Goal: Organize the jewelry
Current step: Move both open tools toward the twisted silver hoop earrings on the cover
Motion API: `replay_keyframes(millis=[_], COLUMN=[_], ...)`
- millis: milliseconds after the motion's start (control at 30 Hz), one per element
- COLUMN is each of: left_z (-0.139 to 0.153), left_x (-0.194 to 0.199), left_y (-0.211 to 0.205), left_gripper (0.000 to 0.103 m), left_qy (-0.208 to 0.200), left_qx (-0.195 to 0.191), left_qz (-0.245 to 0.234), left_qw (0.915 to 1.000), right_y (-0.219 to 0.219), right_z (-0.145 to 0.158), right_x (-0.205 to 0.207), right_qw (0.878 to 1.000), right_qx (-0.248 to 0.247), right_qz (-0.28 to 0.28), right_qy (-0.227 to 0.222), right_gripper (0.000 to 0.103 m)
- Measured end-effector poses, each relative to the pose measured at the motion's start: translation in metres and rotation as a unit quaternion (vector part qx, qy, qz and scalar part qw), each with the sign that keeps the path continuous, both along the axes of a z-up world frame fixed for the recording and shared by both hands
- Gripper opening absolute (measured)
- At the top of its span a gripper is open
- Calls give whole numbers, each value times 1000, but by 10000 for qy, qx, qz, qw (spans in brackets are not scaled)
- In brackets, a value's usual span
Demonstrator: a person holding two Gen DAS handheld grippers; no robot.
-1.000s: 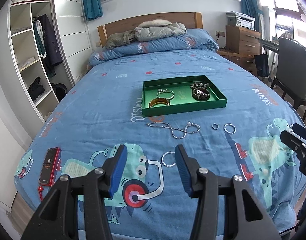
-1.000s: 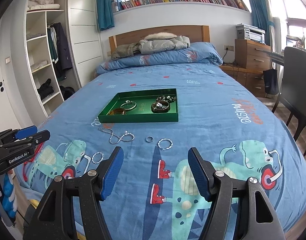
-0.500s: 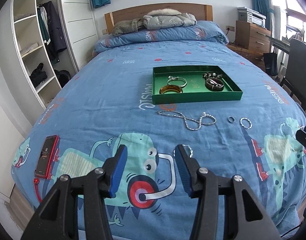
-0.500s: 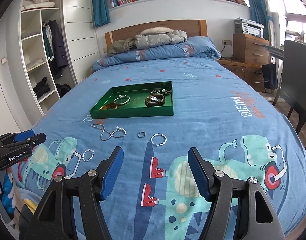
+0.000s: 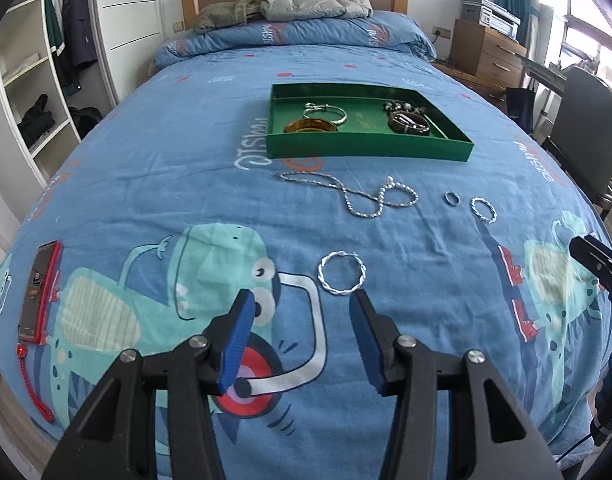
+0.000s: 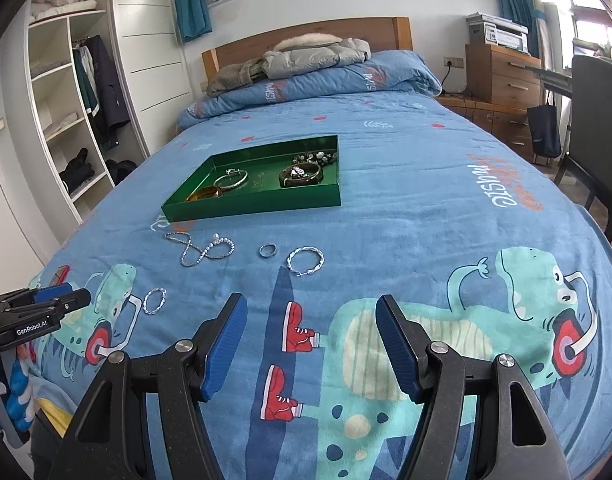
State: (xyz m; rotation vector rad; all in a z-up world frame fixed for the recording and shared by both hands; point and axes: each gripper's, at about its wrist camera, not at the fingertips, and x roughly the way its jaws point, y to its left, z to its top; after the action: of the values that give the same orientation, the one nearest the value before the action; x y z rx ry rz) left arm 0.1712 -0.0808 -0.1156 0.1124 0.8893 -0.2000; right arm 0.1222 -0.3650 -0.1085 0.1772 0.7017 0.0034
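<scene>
Both the left tongs and the right tongs are held wide open, with nothing gripped. A twisted silver ring is seen on the bed near its foot edge, just beyond the left tongs.

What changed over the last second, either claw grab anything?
No grab. The left claw moved forward and down toward the twisted hoop, which now lies just ahead of its open fingers. The right claw eased closer to the bed, open and empty. The chain, ring, second hoop and green tray stayed put.
</scene>
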Motion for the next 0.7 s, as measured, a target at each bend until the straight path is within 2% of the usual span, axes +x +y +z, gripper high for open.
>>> replay_keyframes(millis=[300, 533, 700], left_z=[-36, -58, -60], left_x=[27, 45, 51], left_y=[-32, -36, -36], left_gripper=[47, 47, 47], left_qy=[290, 442, 285], left_qx=[19, 134, 127], left_qz=[-432, -308, -351], left_qw=[9986, 9985, 9989], right_y=[-2, 3, 3], right_z=[-26, -46, -60], right_x=[32, 75, 102], right_qw=[9997, 9985, 9974], right_qx=[-5, -163, -245], right_qz=[101, 290, 339], right_qy=[233, 445, 593], right_gripper=[66, 66, 66])
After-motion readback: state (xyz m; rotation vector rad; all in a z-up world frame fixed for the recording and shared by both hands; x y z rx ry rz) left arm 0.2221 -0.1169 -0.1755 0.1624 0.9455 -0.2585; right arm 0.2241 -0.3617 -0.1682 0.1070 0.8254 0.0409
